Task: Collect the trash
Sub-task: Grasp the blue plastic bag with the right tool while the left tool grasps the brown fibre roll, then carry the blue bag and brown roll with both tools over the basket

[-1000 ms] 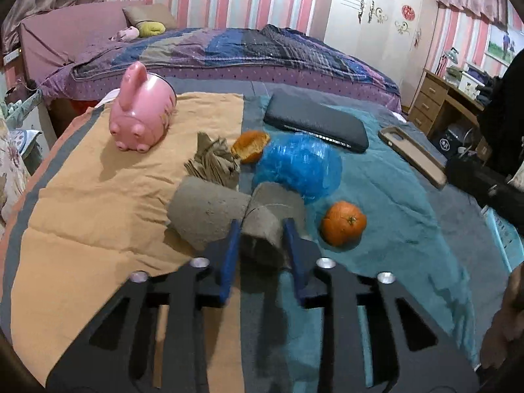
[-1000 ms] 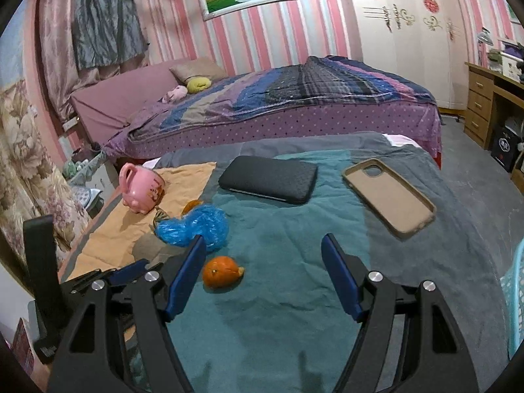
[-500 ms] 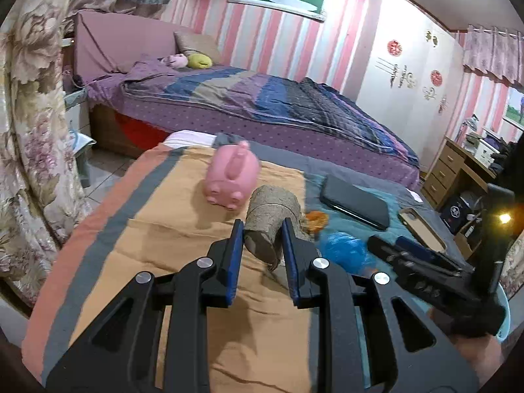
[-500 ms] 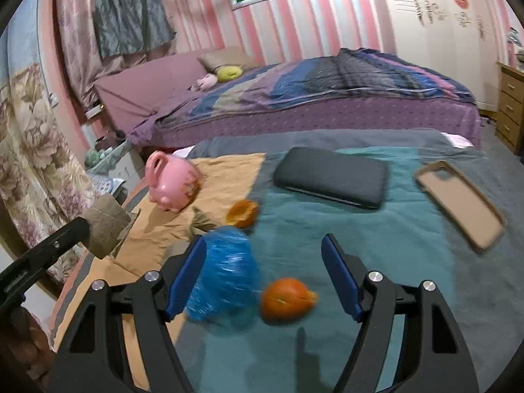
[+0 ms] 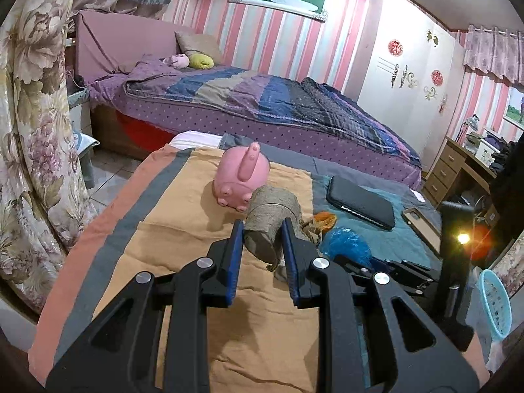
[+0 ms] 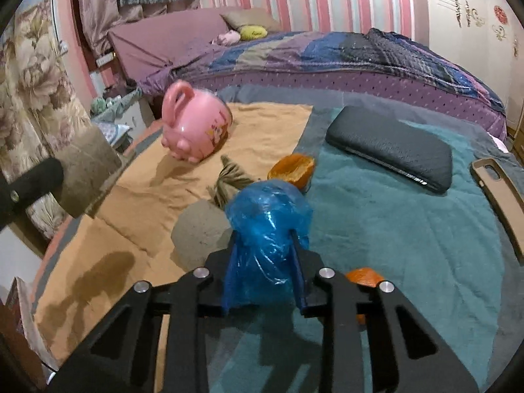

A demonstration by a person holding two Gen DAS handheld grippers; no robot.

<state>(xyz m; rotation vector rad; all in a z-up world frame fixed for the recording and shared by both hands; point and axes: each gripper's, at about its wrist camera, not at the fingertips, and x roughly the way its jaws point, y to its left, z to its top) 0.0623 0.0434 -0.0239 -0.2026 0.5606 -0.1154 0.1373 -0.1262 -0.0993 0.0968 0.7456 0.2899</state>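
Trash: a cardboard roll (image 5: 271,219) is held by the left gripper (image 5: 262,229); the right gripper (image 6: 265,239) is closing on a blue bag (image 6: 270,216). Slippage of thin film is judged possible.

Open teal blanket (image 6: 409,229) right; pink piggy bank (image 6: 193,131) crowds the left.

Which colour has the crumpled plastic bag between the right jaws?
Blue, translucent. The plastic bag shows best in the right wrist view.
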